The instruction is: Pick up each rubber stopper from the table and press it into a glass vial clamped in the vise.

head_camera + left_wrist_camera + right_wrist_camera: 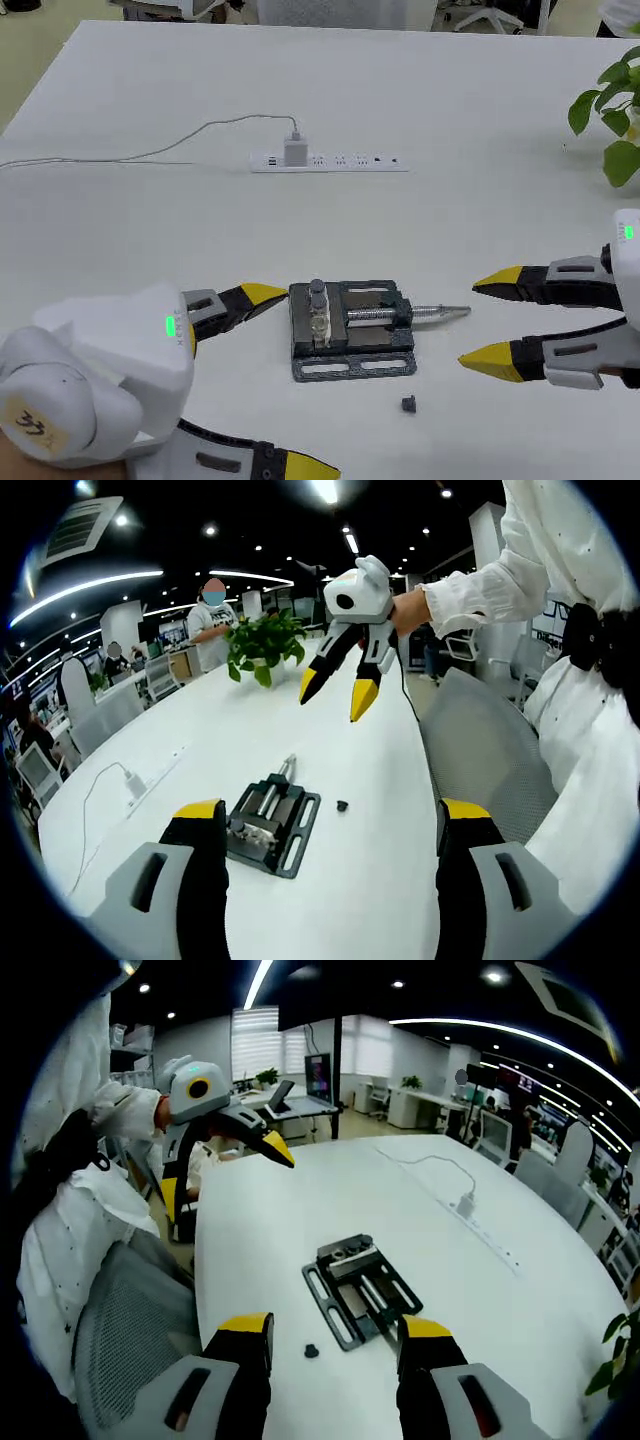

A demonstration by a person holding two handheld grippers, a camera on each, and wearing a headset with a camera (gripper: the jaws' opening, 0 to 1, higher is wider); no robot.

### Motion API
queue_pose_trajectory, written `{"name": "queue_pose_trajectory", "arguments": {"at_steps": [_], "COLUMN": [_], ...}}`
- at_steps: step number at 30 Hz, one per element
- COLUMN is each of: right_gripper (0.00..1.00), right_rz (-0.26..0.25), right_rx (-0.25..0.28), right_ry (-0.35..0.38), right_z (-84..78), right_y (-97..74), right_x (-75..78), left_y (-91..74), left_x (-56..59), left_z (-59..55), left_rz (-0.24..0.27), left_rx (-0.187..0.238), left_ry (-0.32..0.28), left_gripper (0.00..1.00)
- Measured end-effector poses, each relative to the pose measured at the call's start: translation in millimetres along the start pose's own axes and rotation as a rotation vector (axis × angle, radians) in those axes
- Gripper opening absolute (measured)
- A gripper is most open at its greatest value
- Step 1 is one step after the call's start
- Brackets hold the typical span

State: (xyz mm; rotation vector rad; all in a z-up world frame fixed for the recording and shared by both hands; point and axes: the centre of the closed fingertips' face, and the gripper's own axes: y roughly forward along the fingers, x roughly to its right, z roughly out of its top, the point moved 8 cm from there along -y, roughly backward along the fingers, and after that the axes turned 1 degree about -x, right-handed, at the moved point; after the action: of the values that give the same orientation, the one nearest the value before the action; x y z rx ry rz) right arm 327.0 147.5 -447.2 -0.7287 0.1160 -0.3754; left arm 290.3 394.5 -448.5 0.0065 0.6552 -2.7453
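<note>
Task looked partly done, w/ one stopper left as far as could be made out. The vise [352, 332] sat mid-table, closer to the near edge of the table [480, 120] than to the far one; glass vials [319, 318] stood clamped upright in a row in it, at the end away from the screw handle [440, 313]. The vials farther from the near edge seemed to carry dark stoppers [317, 290] already; the nearest one looked clear at the top, prob. still open, but it was too small to be sure. One loose rubber stopper [408, 405] lay on the table btwn the vise and the near edge, just off the vise's front right corner, touching nothing.

Both grippers were empty; the left gripper [226, 1180] hung w/ jaws spread wide, above the table at the vise's left side; the right gripper [332, 706] also had its jaws apart, to the right of the vise beyond the screw handle, well apart from the loose stopper.

Left to do, by my reading: pick up that last stopper, carry it over the open vial, press it in; approx. two-thirds through, if three vials is the right count. Power strip [330, 162] w/ charger & cable lay toward the far edge; plant [608, 110] at the right edge; both well apart from the work.
</note>
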Motion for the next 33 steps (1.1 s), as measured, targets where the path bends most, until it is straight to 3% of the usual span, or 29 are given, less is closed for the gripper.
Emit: {"name": "queue_pose_trajectory", "arguments": {"at_steps": [11,15,24,27,33], "right_gripper": [0.65,0.69,0.74,0.75,0.74], "right_rz": [0.018,0.034,0.047,0.046,0.042], "right_rx": [0.061,0.070,0.087,0.102,0.108], "right_ry": [0.003,0.013,0.022,0.027,0.042], "right_z": [-24.6,-36.1,-55.9,-58.8,-62.0], "right_y": [-6.7,-5.1,-1.1,-1.2,-1.4], "right_x": [-5.0,-6.9,-7.3,-7.2,-5.8], "left_y": [31.2,46.6,87.8,104.2,133.9], "left_x": [-0.3,-1.1,-2.1,-1.2,-0.4], "left_z": [-4.3,-9.0,-24.5,-32.1,-43.5], "left_rz": [-0.056,-0.082,-0.124,-0.138,-0.164], "left_rx": [-0.050,-0.080,-0.149,-0.176,-0.204], "left_ry": [0.027,0.040,0.081,0.115,0.116], "left_gripper": [0.77,0.70,0.53,0.47,0.35]}}
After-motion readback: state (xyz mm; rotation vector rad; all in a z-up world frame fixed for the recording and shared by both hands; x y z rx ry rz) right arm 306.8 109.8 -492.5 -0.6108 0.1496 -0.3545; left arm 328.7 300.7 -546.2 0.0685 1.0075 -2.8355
